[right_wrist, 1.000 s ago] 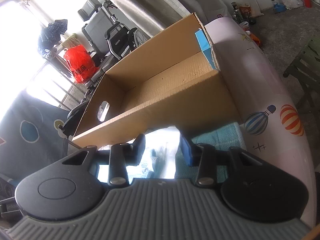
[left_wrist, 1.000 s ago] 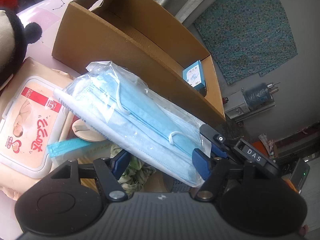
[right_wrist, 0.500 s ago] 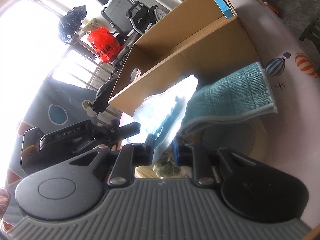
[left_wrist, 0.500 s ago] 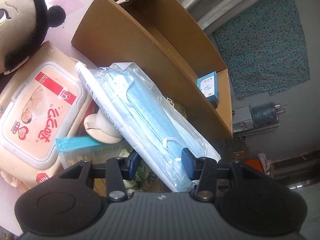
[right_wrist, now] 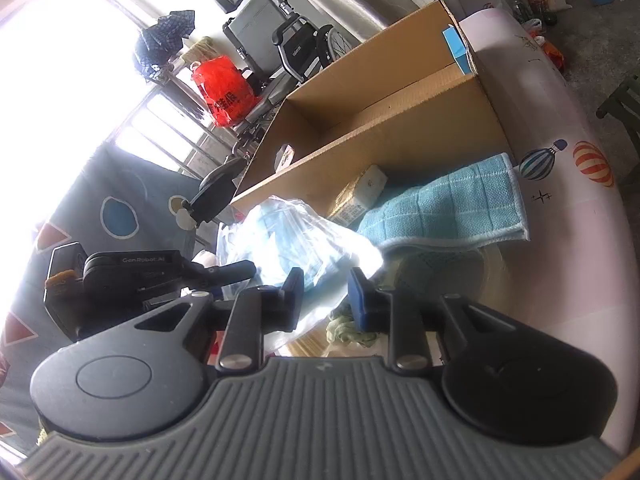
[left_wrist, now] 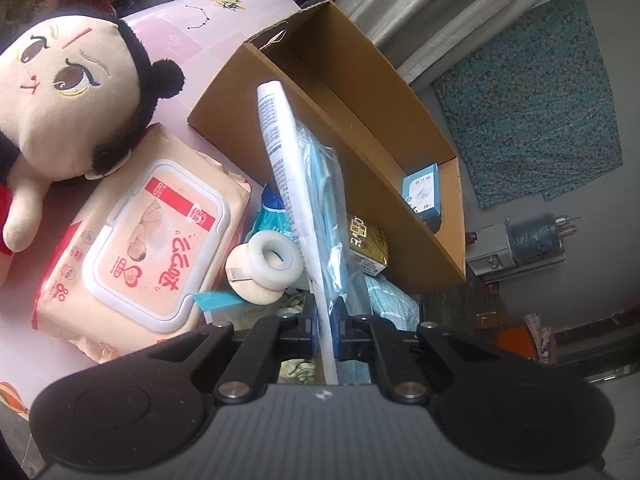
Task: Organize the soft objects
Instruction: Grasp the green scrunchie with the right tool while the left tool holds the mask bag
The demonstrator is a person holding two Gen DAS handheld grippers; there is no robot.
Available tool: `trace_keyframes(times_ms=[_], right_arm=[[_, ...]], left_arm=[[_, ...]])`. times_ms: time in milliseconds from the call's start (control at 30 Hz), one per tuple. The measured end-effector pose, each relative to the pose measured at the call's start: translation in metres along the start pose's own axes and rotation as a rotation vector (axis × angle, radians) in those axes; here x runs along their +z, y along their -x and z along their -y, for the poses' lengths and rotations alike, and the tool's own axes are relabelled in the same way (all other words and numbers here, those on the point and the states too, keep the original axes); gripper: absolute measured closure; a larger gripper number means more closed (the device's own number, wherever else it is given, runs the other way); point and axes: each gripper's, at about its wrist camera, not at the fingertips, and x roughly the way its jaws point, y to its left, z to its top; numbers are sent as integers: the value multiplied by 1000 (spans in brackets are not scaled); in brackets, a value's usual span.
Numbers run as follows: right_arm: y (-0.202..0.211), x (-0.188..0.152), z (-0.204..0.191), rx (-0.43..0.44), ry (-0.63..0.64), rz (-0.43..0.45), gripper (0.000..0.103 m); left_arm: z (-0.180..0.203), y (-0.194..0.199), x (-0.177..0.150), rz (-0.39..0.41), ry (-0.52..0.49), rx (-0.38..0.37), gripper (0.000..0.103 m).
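Left hand-held gripper (left_wrist: 327, 330) pinches mask pack (left_wrist: 316, 184); right (right_wrist: 325, 298) opening (wipes (left_wrist: 140, 248) beside).

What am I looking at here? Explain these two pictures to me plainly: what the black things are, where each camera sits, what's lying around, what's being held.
No robot here: a person holds a two-finger gripper in each hand, and each gripper carries a wide-angle camera looking along its fingers. The black shapes at the bottom of each picture are the gripper itself.

The left camera shows the left gripper shut on a clear bag of blue masks. On the pink table lie a plush doll, a wipes pack, tape rolls and a cardboard box holding a small blue carton.

The right camera shows the right gripper, its jaws opening beside the same bag, pads not pressing it, with a teal cloth beyond.
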Motion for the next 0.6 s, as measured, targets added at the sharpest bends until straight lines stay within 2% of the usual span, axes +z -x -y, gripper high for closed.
trace_keyframes(times_ms=[133,233,300,367,500,600], right_arm=[[-2,-7,-3,-46,57,-38,72],[-12,-14,-9,-63,82,-72,69],[-20,-16,-13,-61,90,-87,58],[-30,-18,-18,-55,90,-99,55],[-53,-23,-32,26,75,-130,54],[-74,-27,-34,40,39,-171,54]], left_arm=[[-16,18,-6,-34,-57,105,97],[-26,25,-10,-45,-78,138,96],[-32,26,-16,-46,-112,171,96],[-31,23,-17,-49,-140,179,94],[-28,18,-18,-59,-187,165,88],[-31,13,-16,-69,-180,154,76]])
